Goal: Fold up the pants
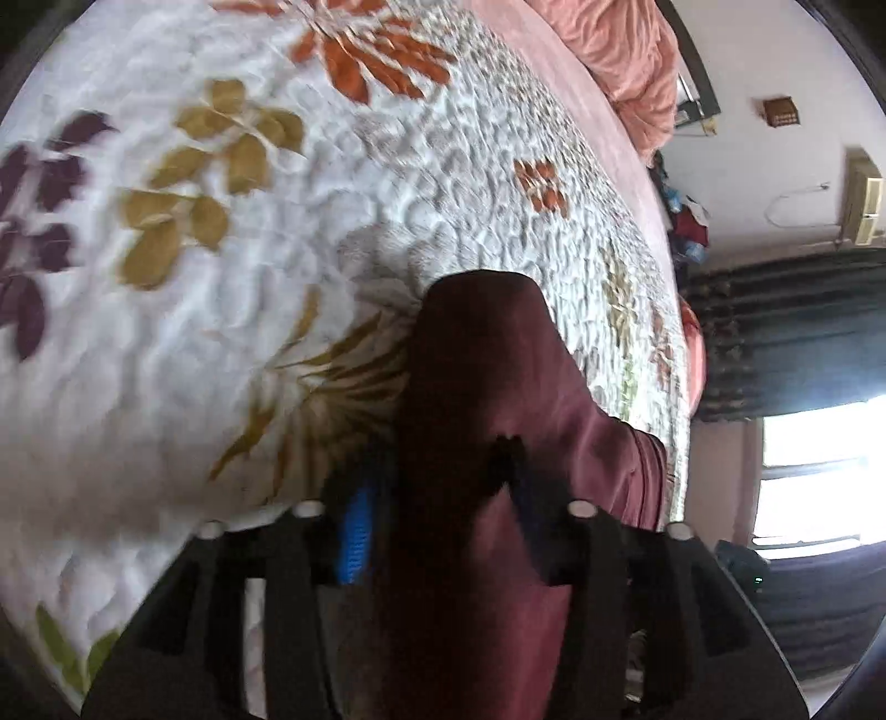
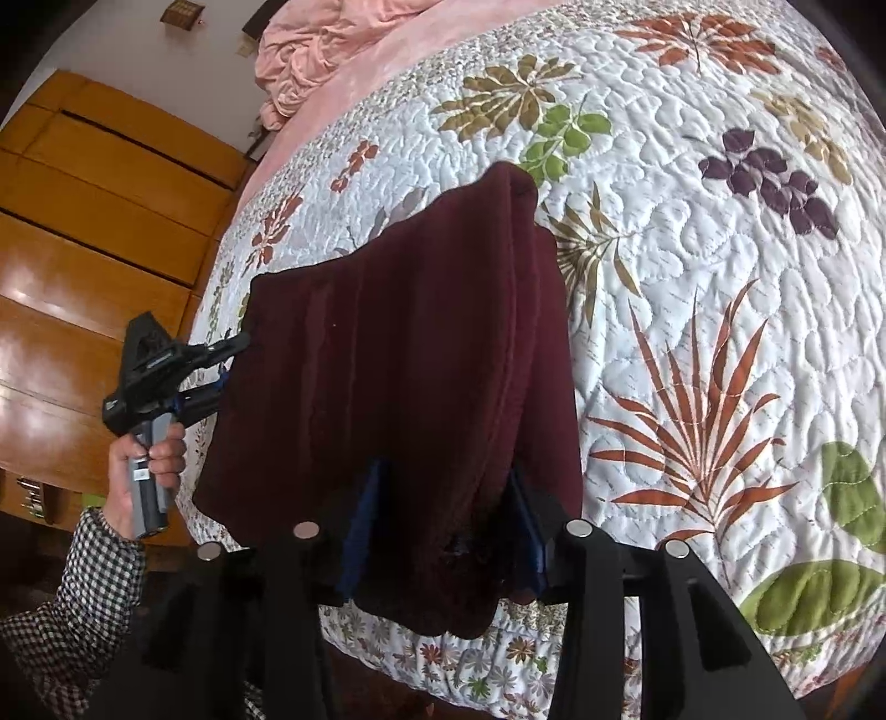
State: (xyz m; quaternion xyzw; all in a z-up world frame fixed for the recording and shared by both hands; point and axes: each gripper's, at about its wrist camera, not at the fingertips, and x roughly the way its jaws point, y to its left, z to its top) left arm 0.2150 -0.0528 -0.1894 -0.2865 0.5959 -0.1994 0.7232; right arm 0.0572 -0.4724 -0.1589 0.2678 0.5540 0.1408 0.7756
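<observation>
R gripper is pinching the maroon pants: cloth is bunched btwn its two blue-padded fingers, a fat wad of several layers, w/ a bit hanging below the jaws toward the quilt edge. L gripper is likewise clamped on fabric; in its own view the cloth fills the gap and drapes fwd over the fingertips, so one blue pad shows and the other is mostly buried. From the right wrist view the L gripper bites the far-left edge of the pants, held in the person's left hand, checked sleeve behind it. So both tools hold the same garment, one at each end of a span stretched roughly left-right, the rest running away from the R gripper out over the bed. Pants look already doubled, layers stacked, and seem lifted off the quilt rather than lying flat on it, tho the far end may touch; can't tell. Key relation: the long axis runs fwd from both grippers over the bed, w/ open quilt beyond. Probably next is laying it down flat there, both hands moving together so the span stays taut. Pink bedding sits well apart at the head end.
</observation>
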